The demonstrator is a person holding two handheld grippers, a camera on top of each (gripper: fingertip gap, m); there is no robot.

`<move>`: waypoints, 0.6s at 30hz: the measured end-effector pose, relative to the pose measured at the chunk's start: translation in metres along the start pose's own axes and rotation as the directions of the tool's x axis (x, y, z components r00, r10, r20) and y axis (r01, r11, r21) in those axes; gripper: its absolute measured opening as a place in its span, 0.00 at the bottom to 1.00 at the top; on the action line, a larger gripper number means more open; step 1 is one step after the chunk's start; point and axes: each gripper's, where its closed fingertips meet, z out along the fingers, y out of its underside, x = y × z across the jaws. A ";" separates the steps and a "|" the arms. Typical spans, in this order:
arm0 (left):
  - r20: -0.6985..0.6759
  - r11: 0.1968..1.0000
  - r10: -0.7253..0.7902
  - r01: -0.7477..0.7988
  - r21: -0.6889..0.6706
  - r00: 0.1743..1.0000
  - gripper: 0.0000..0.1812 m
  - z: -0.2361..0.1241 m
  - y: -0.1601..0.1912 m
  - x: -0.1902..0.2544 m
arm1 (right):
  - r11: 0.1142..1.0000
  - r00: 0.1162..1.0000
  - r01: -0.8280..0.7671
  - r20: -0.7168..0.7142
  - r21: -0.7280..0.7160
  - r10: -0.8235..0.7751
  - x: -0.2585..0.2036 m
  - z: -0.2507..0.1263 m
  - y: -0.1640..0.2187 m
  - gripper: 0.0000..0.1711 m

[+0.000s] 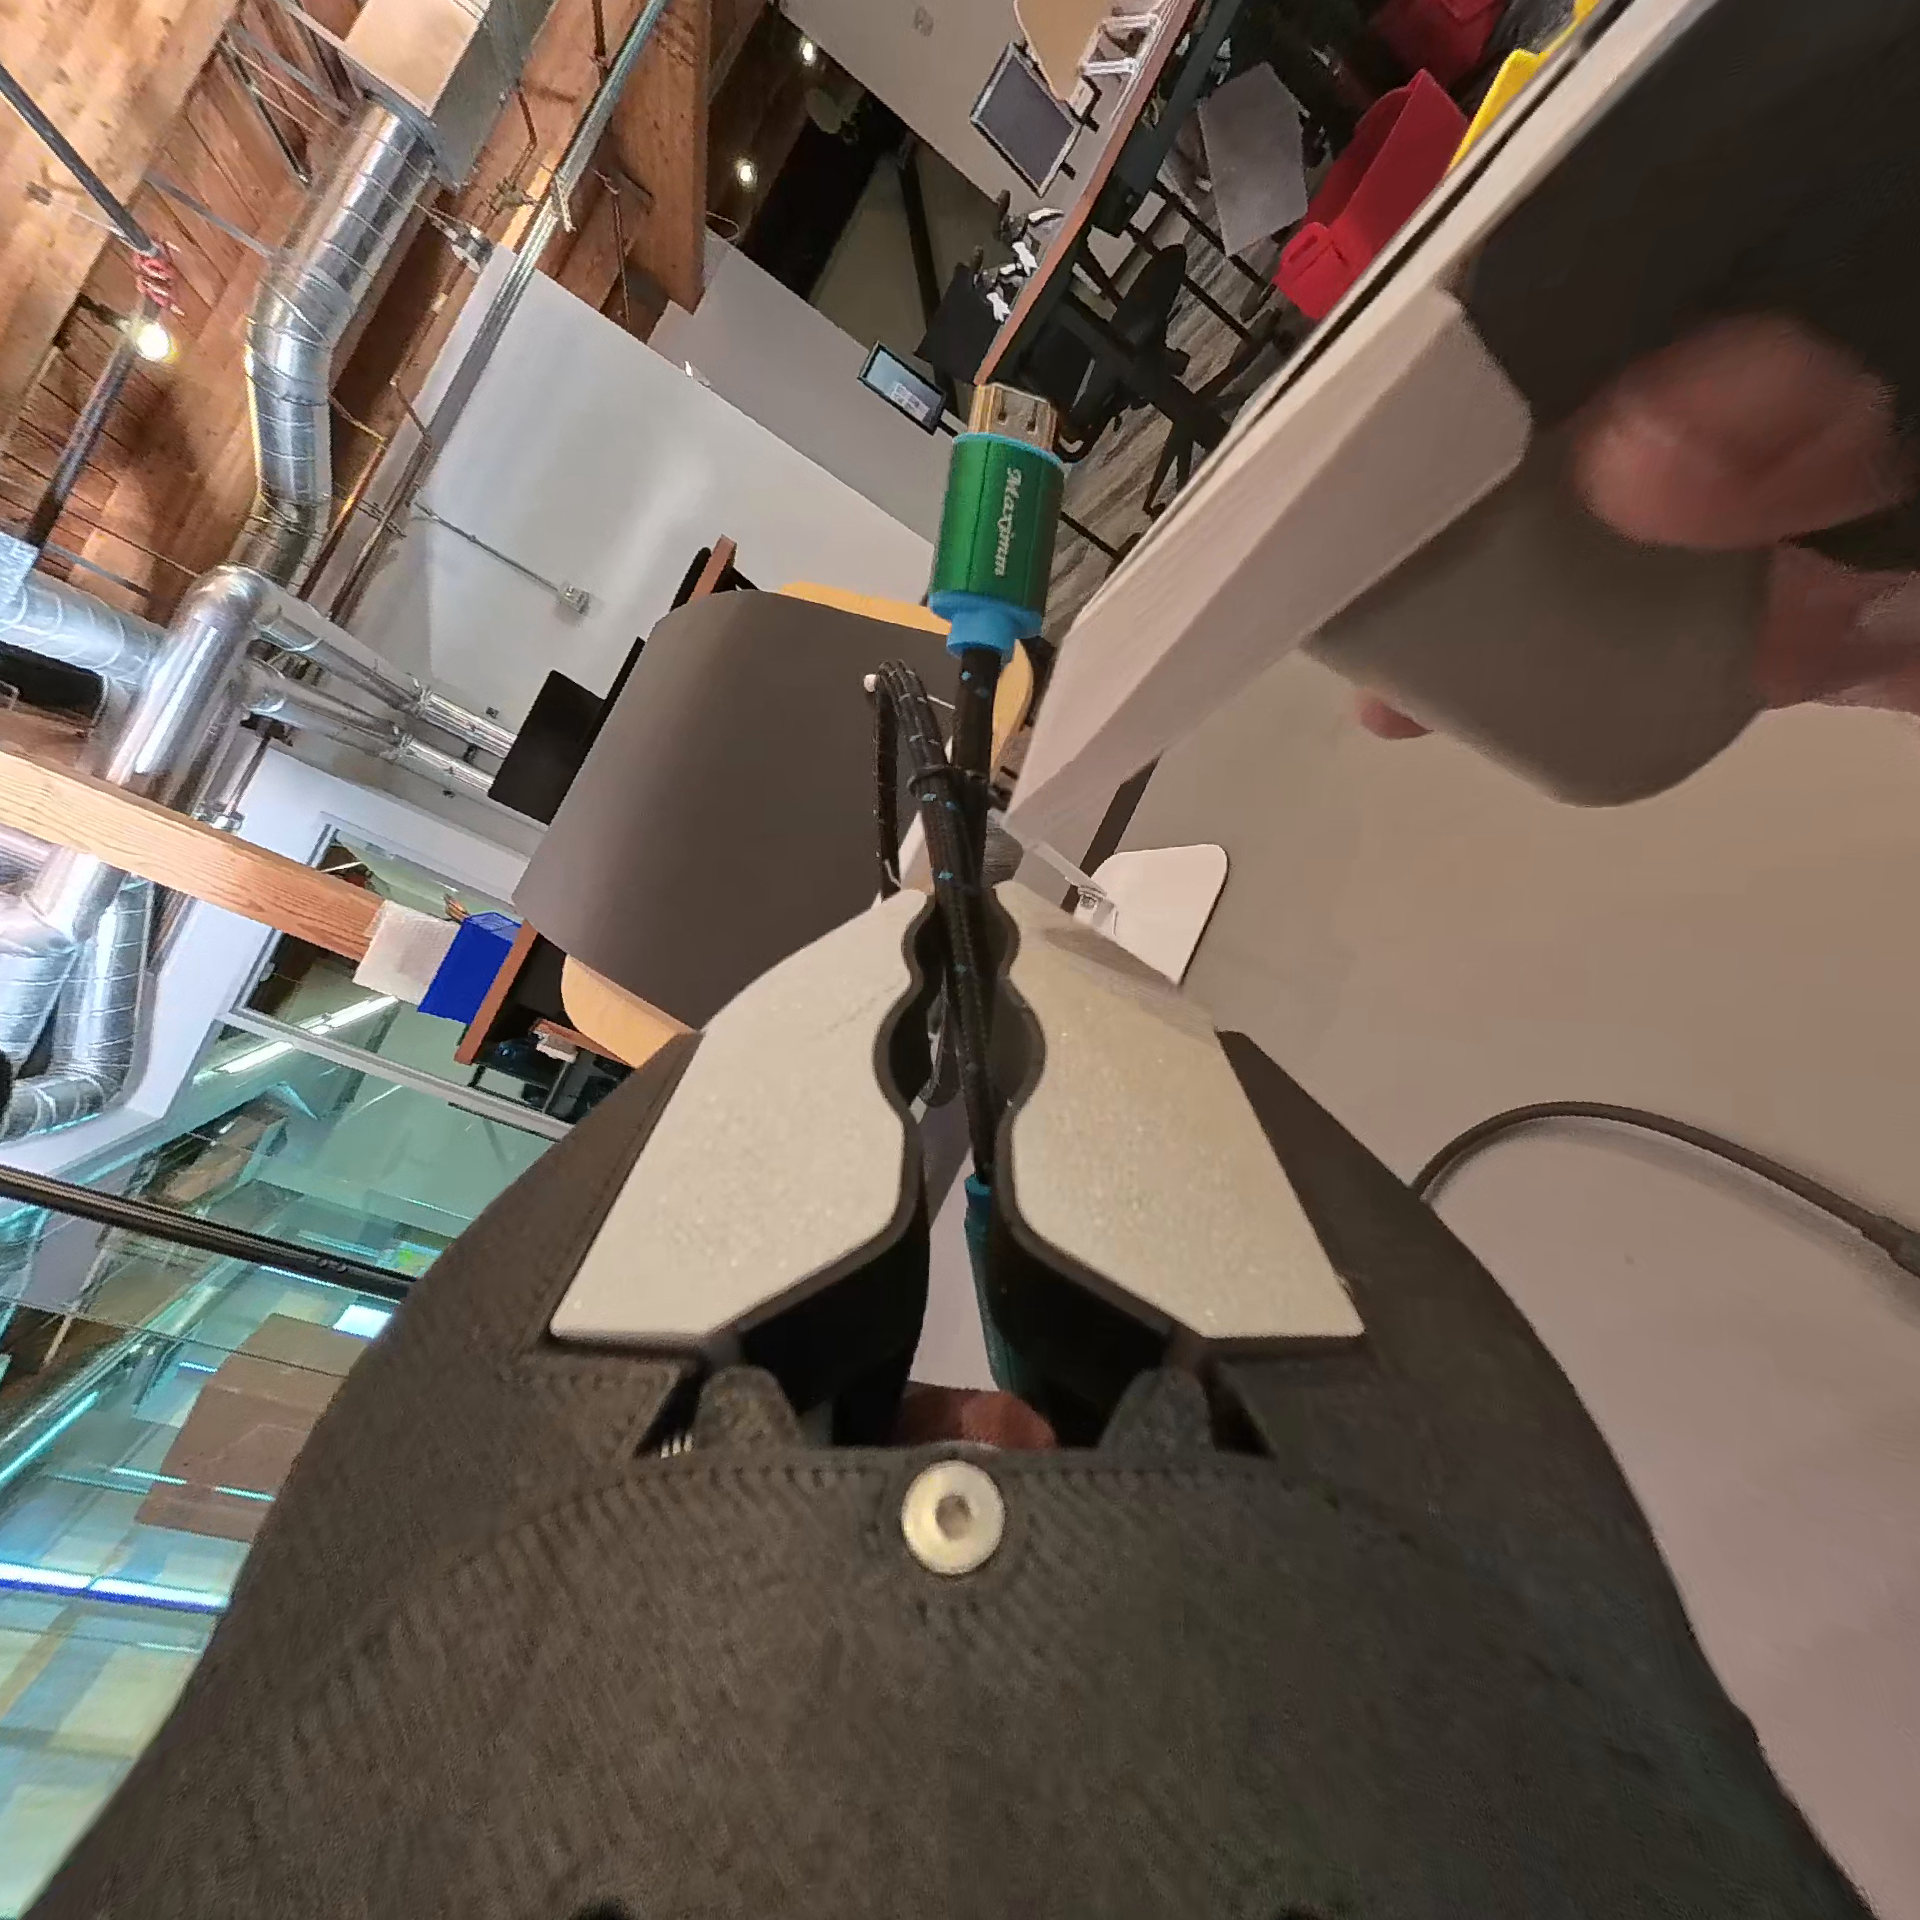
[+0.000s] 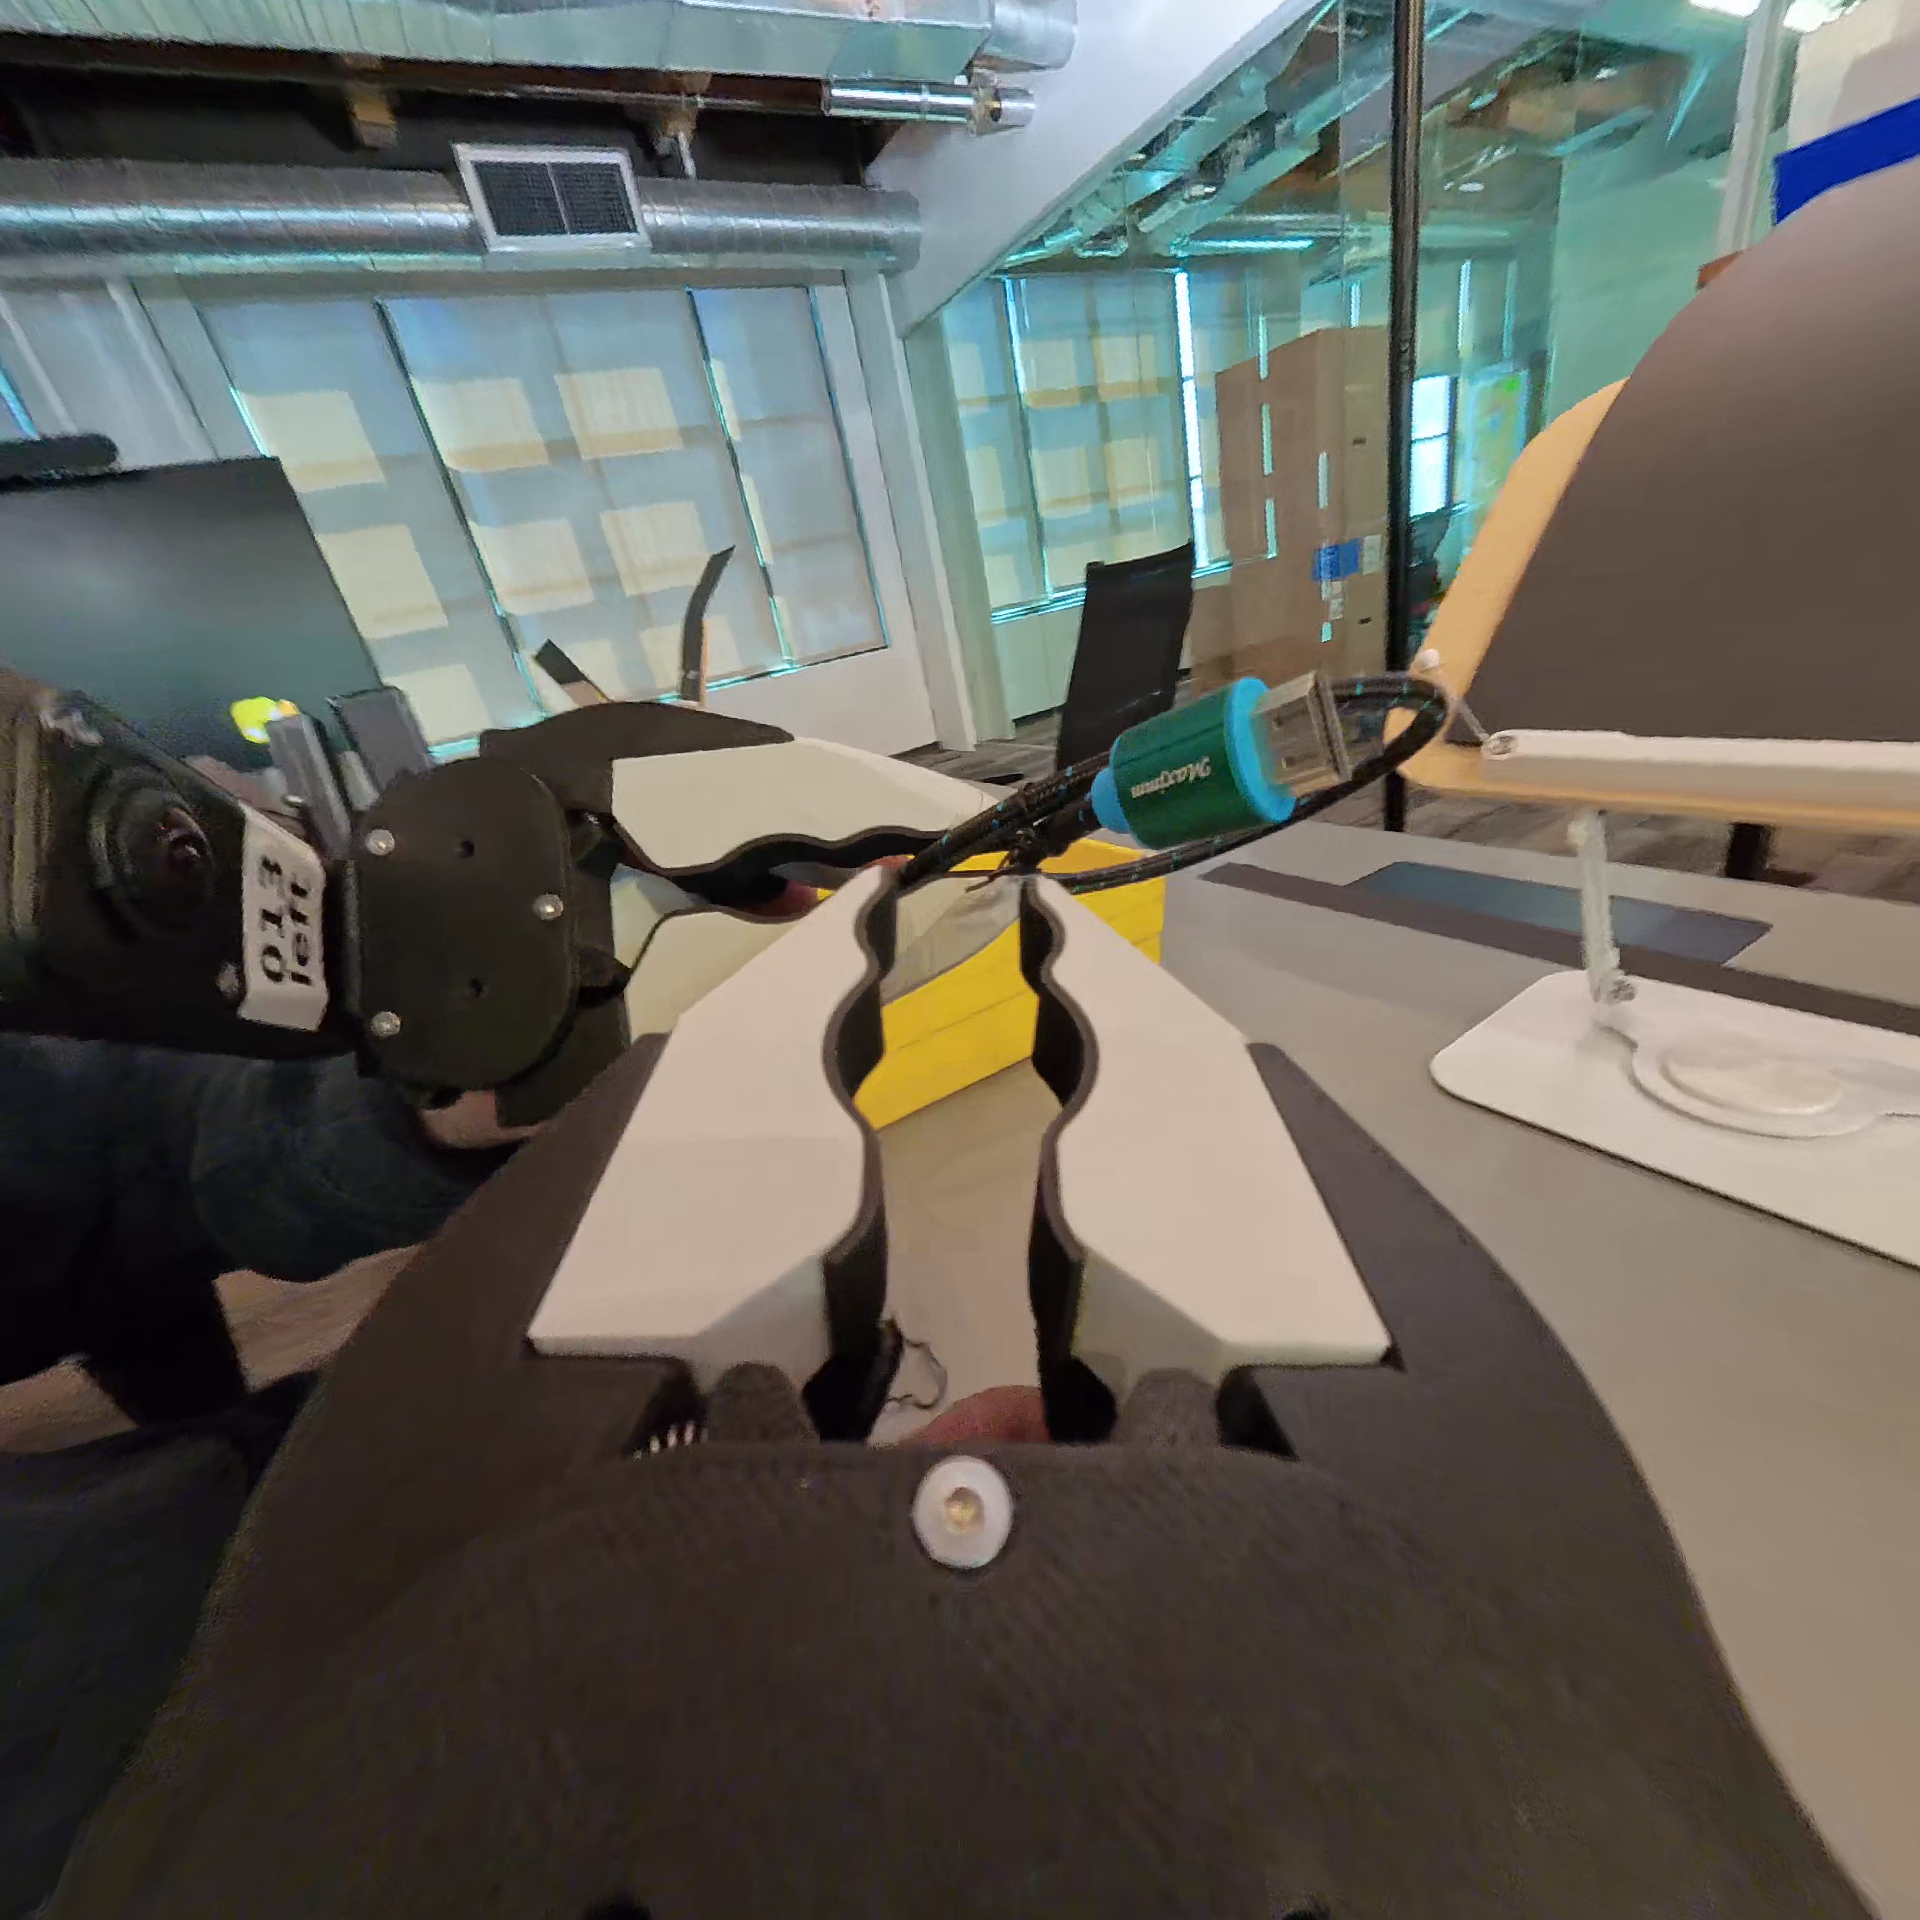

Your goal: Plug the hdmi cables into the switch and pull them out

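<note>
My left gripper (image 1: 961,914) is shut on a bundled black braided HDMI cable (image 1: 961,831). The cable's green plug (image 1: 995,520), with blue end caps and a gold connector, sticks out ahead of the tips. A second, teal plug (image 1: 982,1278) lies deep between the fingers. In the right wrist view the left gripper (image 2: 873,847) holds the same cable, with the green plug (image 2: 1205,769) and the cable loop (image 2: 1423,717) in the air. My right gripper (image 2: 951,904) is open with nothing between its pads, just below the cable. One of its fingers (image 1: 1278,540) shows blurred in the left wrist view. No switch shows.
A yellow bin (image 2: 997,987) sits on the grey table (image 2: 1351,1195) behind my right fingertips. A white stand with a flat base (image 2: 1662,1091) is at the right. A thin grey cord (image 1: 1662,1132) lies on the table. Chairs and desks stand farther off. Less than 4 cm separates the two grippers' tips. Left tips and right tips are each some 40 centimetres from the flat base (image 2: 1662,1091).
</note>
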 end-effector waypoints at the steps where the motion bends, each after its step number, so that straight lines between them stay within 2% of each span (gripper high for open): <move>1: 0.009 1.000 0.008 -0.008 0.003 1.000 0.03 0.000 0.000 0.000 | 1.000 1.000 -0.026 0.018 -0.002 0.026 -0.002 0.000 0.001 0.14; 5: 0.020 0.999 0.031 -0.031 0.009 0.999 0.03 0.000 -0.001 0.001 | 0.998 0.997 -0.070 0.018 0.003 0.070 0.001 0.002 0.001 0.10; 7: 0.023 0.999 0.043 -0.044 0.012 0.999 0.03 -0.001 -0.003 0.002 | 0.996 0.996 -0.091 0.007 0.008 0.091 0.004 0.004 0.000 0.02; 10: 0.027 0.999 0.042 -0.042 0.017 0.999 0.03 -0.001 -0.002 0.002 | 0.996 0.996 -0.094 -0.005 0.003 0.094 0.009 0.004 0.002 0.00; 15: -0.031 0.999 0.000 0.002 0.047 1.000 0.03 0.000 -0.002 0.004 | 0.998 0.999 0.046 0.001 -0.048 -0.046 0.011 -0.001 0.003 0.00; 18: -0.106 0.994 -0.056 0.065 0.087 0.993 0.10 -0.002 -0.005 0.005 | 0.983 0.988 0.152 0.015 -0.100 -0.151 0.013 -0.005 0.001 0.00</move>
